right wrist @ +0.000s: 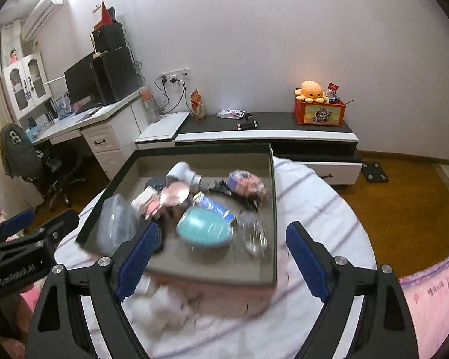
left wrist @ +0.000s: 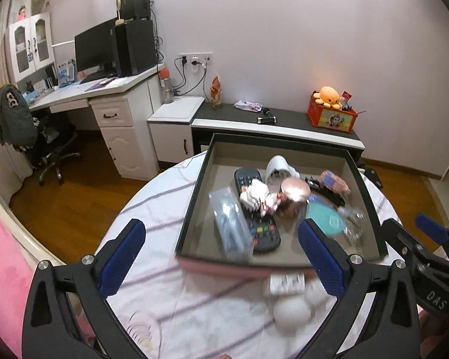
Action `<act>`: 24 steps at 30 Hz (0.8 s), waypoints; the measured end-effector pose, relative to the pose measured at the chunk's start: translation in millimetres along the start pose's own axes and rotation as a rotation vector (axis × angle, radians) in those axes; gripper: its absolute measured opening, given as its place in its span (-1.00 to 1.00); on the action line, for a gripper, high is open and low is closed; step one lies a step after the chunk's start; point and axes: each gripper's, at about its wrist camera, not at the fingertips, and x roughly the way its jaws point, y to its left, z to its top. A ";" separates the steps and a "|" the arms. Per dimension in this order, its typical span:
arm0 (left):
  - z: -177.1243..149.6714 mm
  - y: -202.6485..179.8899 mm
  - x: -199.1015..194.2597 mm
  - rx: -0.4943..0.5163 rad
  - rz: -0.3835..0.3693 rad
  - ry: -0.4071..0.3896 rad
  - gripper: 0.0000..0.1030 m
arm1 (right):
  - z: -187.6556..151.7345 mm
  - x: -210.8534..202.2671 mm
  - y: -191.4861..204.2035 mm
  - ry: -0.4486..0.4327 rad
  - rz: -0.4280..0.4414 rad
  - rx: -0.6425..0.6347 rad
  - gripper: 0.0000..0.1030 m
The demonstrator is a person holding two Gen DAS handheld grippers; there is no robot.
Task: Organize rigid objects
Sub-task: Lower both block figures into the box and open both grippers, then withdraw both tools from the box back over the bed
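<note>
A dark-rimmed box (left wrist: 191, 206) with a grey floor lies on a round cloth-covered table. It holds a black remote (left wrist: 265, 237), a white cup-like thing (left wrist: 277, 164), a rose-gold round lid (left wrist: 294, 190), a teal round case (right wrist: 203, 227), a clear bag (left wrist: 229, 227), a pastel cube (right wrist: 245, 182) and a clear glass piece (right wrist: 254, 233). A white fluffy toy (left wrist: 290, 308) lies just outside the box's near wall. My left gripper (left wrist: 221, 224) hovers open over the near-left corner, empty. My right gripper (right wrist: 223, 227) hovers open over the near-right part, also empty.
The table's cloth (right wrist: 323, 209) is white with purple stripes. Behind stand a low dark-topped cabinet (left wrist: 284, 119) with an orange crate (left wrist: 332, 116), and a white desk (left wrist: 116, 89) with a monitor. An office chair (left wrist: 45, 143) stands at left; pink bedding (right wrist: 434, 293) lies near right.
</note>
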 end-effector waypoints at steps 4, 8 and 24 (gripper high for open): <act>-14.5 1.6 -26.5 -0.005 -0.008 -0.018 1.00 | -21.9 -27.9 3.4 -0.006 0.012 0.000 0.72; -29.9 2.1 -50.0 -0.014 -0.013 -0.034 1.00 | -45.2 -48.9 5.4 -0.004 0.026 0.003 0.72; -73.3 7.3 -72.7 -0.086 0.036 0.079 1.00 | -86.9 -78.0 2.6 0.024 0.060 0.011 0.72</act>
